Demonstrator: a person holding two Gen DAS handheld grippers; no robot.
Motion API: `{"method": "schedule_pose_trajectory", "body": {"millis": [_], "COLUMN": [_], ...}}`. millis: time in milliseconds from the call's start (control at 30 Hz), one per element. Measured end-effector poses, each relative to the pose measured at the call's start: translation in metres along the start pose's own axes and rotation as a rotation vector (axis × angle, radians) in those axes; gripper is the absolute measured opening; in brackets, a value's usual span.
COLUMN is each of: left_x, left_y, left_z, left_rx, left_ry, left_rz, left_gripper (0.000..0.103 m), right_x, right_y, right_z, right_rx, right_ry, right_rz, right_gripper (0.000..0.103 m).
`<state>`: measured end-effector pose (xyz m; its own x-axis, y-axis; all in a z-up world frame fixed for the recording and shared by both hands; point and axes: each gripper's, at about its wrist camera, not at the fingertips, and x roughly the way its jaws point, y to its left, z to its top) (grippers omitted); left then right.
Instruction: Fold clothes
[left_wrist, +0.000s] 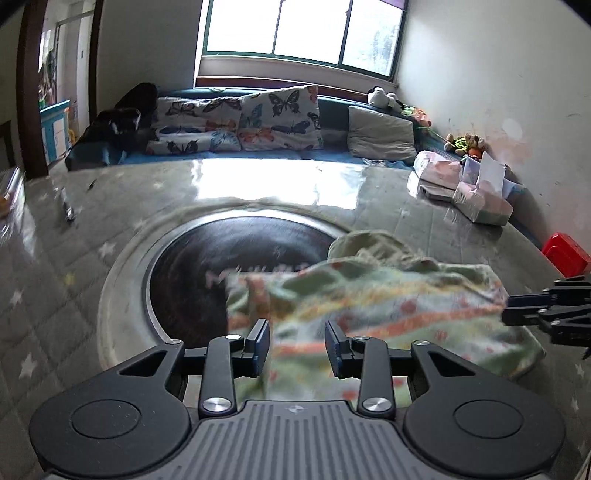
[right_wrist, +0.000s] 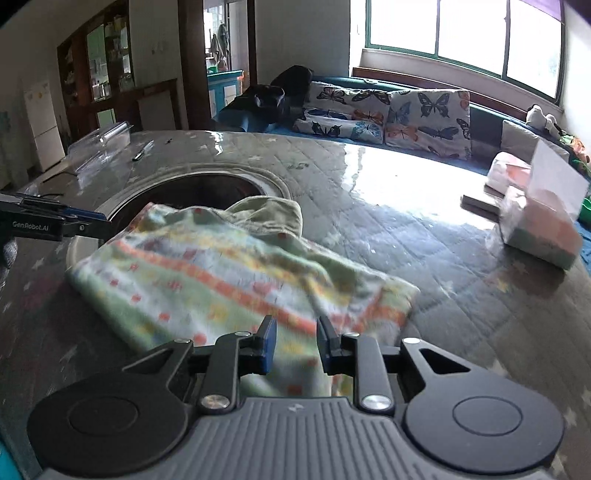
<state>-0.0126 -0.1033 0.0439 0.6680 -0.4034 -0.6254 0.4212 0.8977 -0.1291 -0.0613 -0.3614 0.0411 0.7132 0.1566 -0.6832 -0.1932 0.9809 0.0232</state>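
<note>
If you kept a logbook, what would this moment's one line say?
task: fold clothes | garment: lying on table, partly over round inset | left gripper: open | right gripper: open | nothing gripped

A small garment (left_wrist: 369, 314) lies bunched on the table, partly folded into a rough rectangle. It is pale green with cross stripes of orange, yellow and light blue and small red marks. A plain green part is rumpled up at its far end (right_wrist: 266, 214). Its far edge hangs over the rim of the round dark recess in the tabletop.
</note>
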Motion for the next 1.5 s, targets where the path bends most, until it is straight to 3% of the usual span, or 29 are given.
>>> {"method": "schedule_pose_trajectory", "body": {"millis": [267,433,667,967,1233,1500], "left_x": [0.043,0.061,0.053,0.095,0.077,0.064], "left_y": [-0.001,0.007,-0.012,-0.021,-0.017,-0.006], "left_z": [0.017,0.017,0.035,0.04,0.04,0.032], "left_rx": [0.019,0.016,0.027,0.054,0.036,0.01], "left_ry": [0.044,0.075,0.027,0.08,0.057,0.063], "left_rz": [0.004,0.045,-0.036,-0.018,-0.016,0.03], "left_gripper": [0.036,0.035,0.034,0.034,0.034,0.035], "right_x": [0.031,0.033,0.042,0.051,0.037,0.02], "right_y": [-0.018,-0.027,-0.028,-0.03,-0.015,0.023], "right_z": [0.009,0.014,0.028,0.029,0.037,0.042], "right_rx": [0.061,0.079,0.077,0.078,0.04,-0.031], "right_ry": [0.016,0.012,0.003,0.025,0.001,-0.025], "right_rz": [-0.012,-0.024,-0.014,-0.021,-0.014,0.048], "right_gripper": [0.023,0.022,0.023,0.022,0.023,0.024]}}
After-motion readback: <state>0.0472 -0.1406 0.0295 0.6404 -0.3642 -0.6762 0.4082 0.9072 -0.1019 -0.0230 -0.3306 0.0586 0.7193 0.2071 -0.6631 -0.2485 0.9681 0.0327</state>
